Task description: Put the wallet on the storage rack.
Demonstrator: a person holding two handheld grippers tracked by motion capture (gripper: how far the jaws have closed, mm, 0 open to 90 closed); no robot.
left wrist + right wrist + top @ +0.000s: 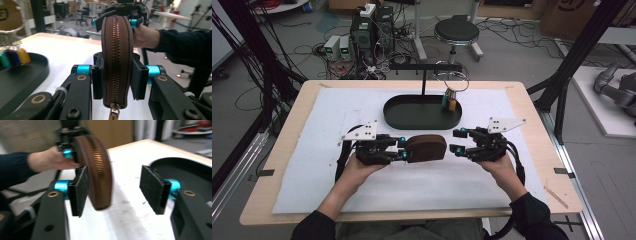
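A brown zipped pouch [426, 148] is held above the white mat, its brass zipper edge facing up in the left gripper view [117, 57]. My left gripper [402, 148] is shut on its left end, one black pad pressed on each flat side [117, 82]. My right gripper [455, 141] stands open just right of the pouch's free end. In the right gripper view the pouch [96, 167] hangs close to the left pad [79, 190], with a wide gap [120, 187] to the other pad.
A black oval tray [422, 112] lies behind the grippers on the white mat [362, 105], with a T-shaped stand and a key ring holding coloured tags [452, 102] at its right end. The table's wooden edge [532, 130] borders the mat.
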